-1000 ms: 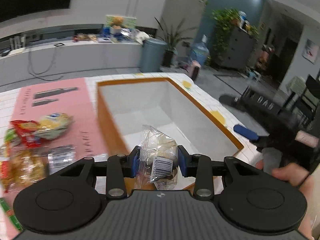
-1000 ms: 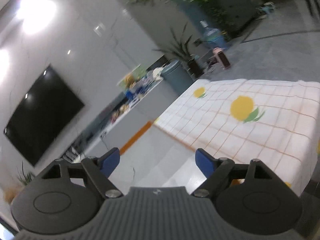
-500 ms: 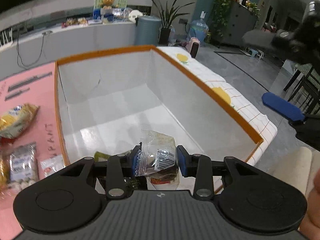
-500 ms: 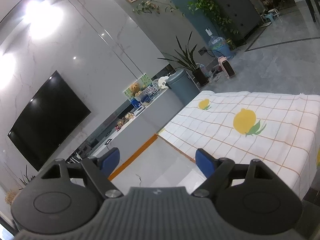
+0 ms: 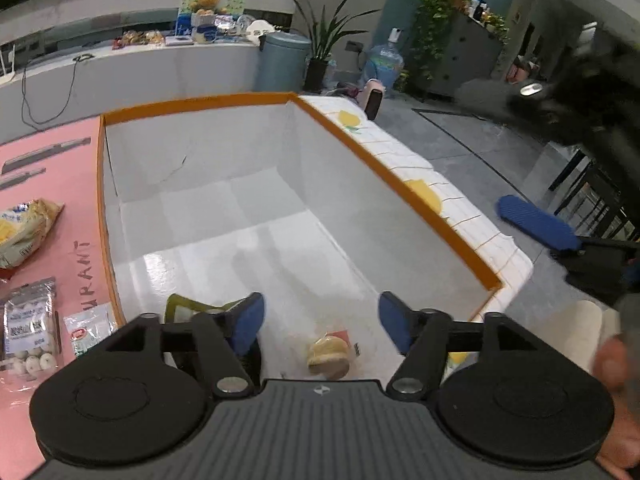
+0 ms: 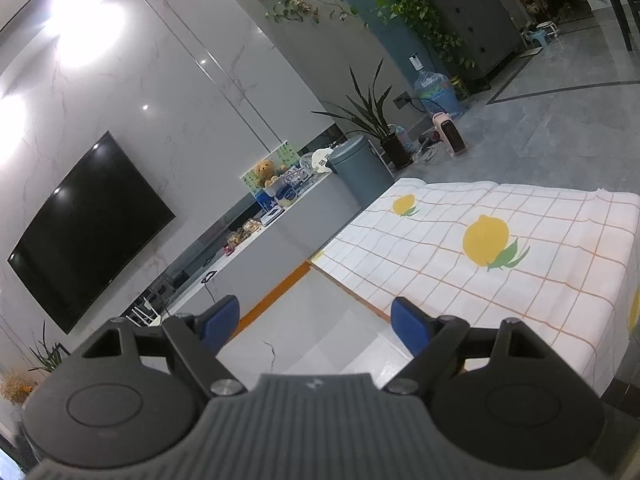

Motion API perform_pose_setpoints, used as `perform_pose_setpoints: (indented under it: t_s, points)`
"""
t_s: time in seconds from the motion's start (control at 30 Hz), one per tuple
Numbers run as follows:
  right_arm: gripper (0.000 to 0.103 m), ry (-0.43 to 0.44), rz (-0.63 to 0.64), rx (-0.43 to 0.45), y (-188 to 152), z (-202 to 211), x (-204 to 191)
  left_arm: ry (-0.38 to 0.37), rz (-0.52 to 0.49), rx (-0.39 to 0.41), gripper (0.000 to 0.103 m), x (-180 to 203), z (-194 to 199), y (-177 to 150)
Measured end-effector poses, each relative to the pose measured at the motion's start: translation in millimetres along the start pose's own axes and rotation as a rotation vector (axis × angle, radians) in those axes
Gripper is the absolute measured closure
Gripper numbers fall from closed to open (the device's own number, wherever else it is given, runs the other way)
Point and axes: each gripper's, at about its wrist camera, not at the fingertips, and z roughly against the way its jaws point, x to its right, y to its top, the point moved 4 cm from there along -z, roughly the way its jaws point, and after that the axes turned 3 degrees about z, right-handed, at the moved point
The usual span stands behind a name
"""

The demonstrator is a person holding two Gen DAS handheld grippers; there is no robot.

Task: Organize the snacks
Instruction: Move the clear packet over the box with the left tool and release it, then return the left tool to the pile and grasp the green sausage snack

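Inside the box (image 5: 224, 216), only the left view shows a snack (image 5: 329, 354).

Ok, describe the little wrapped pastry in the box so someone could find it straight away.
Look in the big white box with the orange rim on the table. On its floor at the near end lies the clear-wrapped round pastry. Unlike the olive-green packet beside it, it is pale tan and disc-shaped.

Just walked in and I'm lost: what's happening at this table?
A person is sorting snacks into a white box with an orange rim. The left tool hangs over the box, opening, nothing between its pads; a wrapped pastry lies on the box floor below. The right tool is open and empty. More snack packets wait on the pink mat.
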Motion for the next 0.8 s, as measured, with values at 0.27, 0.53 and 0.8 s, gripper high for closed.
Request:
perform_pose_setpoints:
  t_s: [0.27,0.53,0.8]
  points:
    - [0.021,0.078,0.034,0.008,-2.4,2.1,-10.9,0.105,-0.019,0.136,0.012,-9.7,63.5,-3.9]
    - [0.019,0.221,0.221,0.022,-19.3,15.1,-55.5,0.284,0.071,0.244,0.009,-70.6,142.8,-26.8]
    - [0.015,0.43,0.386,-0.062,-60.9,26.6,-101.0,0.394,0.215,0.281,0.008,-146.5,189.2,-50.2]
